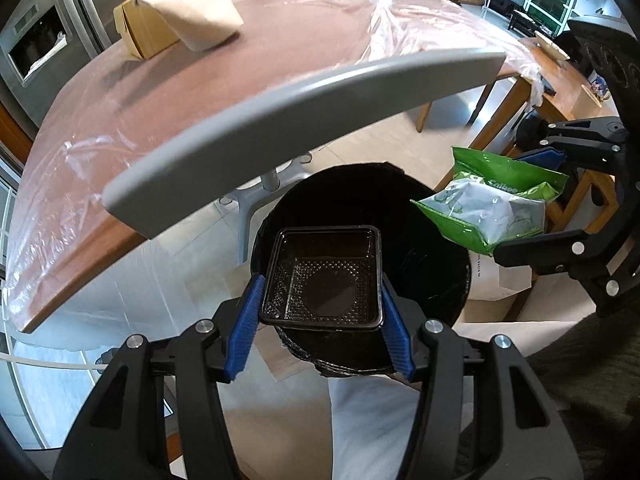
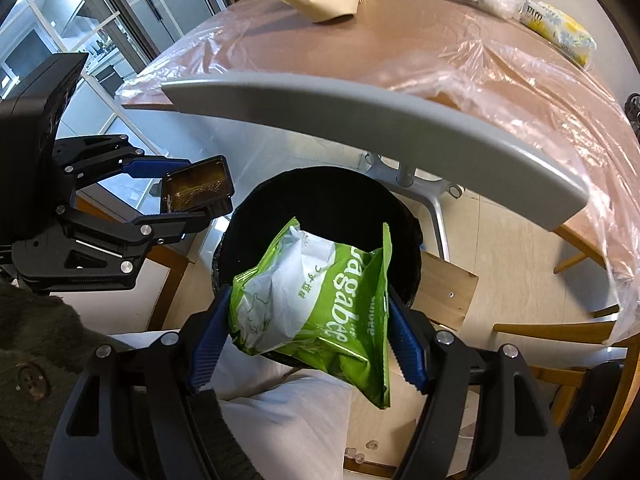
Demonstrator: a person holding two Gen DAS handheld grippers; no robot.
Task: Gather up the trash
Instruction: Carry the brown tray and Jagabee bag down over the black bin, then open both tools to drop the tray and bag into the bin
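1. Left wrist view: the left gripper pinches a shallow black plastic food tray between its blue ribbed pads, one on each side wall. The tray hangs over the mouth of a round black trash bin on the floor below.
2. Same view, at right: the right gripper clamps a crumpled green-and-white snack bag, beside the bin's rim.
3. A curved grey chair back crosses in front of a wooden table covered in clear plastic sheet.
4. Right wrist view: the right gripper squeezes the snack bag directly above the bin.
5. At left there, the left gripper grips the tray, tilted, just beside the bin's edge.
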